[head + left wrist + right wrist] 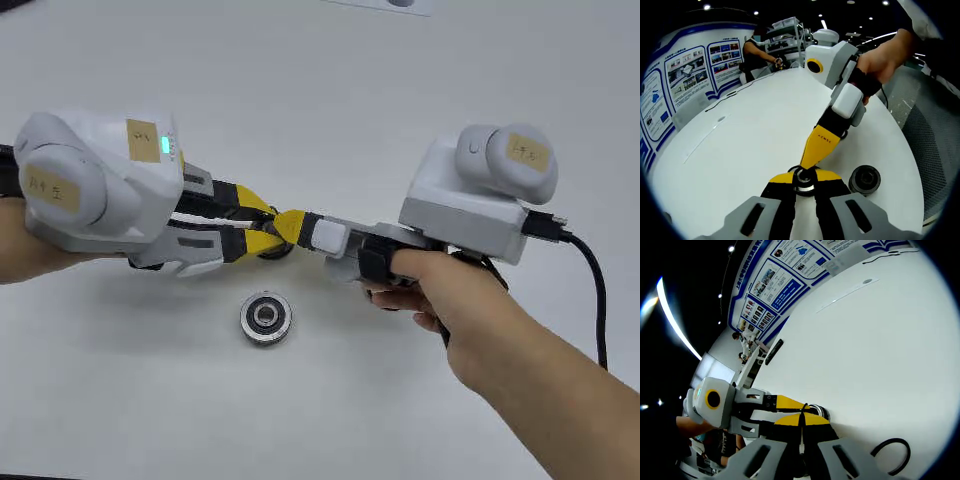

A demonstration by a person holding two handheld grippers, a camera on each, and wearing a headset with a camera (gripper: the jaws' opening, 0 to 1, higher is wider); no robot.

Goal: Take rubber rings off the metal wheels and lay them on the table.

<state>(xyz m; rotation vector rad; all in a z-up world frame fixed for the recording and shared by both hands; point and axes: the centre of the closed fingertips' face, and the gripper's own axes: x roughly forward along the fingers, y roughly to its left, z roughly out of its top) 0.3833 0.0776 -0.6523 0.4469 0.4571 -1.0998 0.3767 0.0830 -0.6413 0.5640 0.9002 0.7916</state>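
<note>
My left gripper (270,240) (805,176) comes in from the left, shut on a small metal wheel (804,181) with a black rubber ring round it, held just above the table. My right gripper (292,226) (802,421) meets it head-on from the right. Its yellow jaws are pressed together at the wheel's rim, pinching the rubber ring there. In the left gripper view the right gripper (812,156) points down onto the wheel's top edge. A second wheel (266,317) (864,179), ring still on, lies flat on the table close by. A loose thin black ring (892,455) lies on the table.
The white table (330,90) stretches wide beyond both grippers. A black cable (598,290) trails from the right gripper's body past the person's forearm. Poster walls, shelves and a person stand far off beyond the table (760,55).
</note>
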